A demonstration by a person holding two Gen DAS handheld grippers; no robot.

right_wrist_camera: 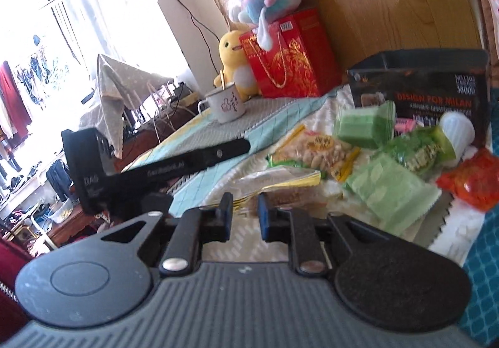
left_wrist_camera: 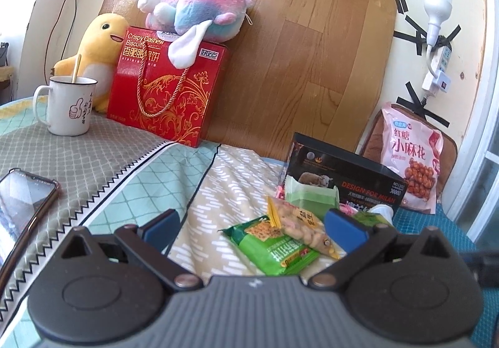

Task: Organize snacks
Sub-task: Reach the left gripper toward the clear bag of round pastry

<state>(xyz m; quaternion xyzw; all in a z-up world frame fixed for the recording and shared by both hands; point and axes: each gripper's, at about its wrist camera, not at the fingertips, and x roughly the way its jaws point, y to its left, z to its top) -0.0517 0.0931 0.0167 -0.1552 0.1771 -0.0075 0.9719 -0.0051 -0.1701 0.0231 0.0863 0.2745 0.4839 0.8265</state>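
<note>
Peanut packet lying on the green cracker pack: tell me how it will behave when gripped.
The peanut packet is probably floppy: thin clear film, loose nuts that shift. Likely slippery, and it may slide off the green cracker pack. The left gripper is open around both.

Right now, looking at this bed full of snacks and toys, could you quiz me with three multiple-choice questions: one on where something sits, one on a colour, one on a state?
1. Where is the pastel plush?
A. inside the mug
B. on top of the red box
C. on the phone

2. What colour is the big snack bag leaning at the far right?
A. pink
B. black
C. blue

3. How does the left gripper stand?
A. clamped on a packet
B. open, holding nothing
C. out of sight

Answers:
1 B: the plush lies across the top of the red box.
2 A: its wrapper is pale pink with red print.
3 B: its blue pads sit wide apart, with the snack packets lying loose on the cloth between and beyond them.
</note>
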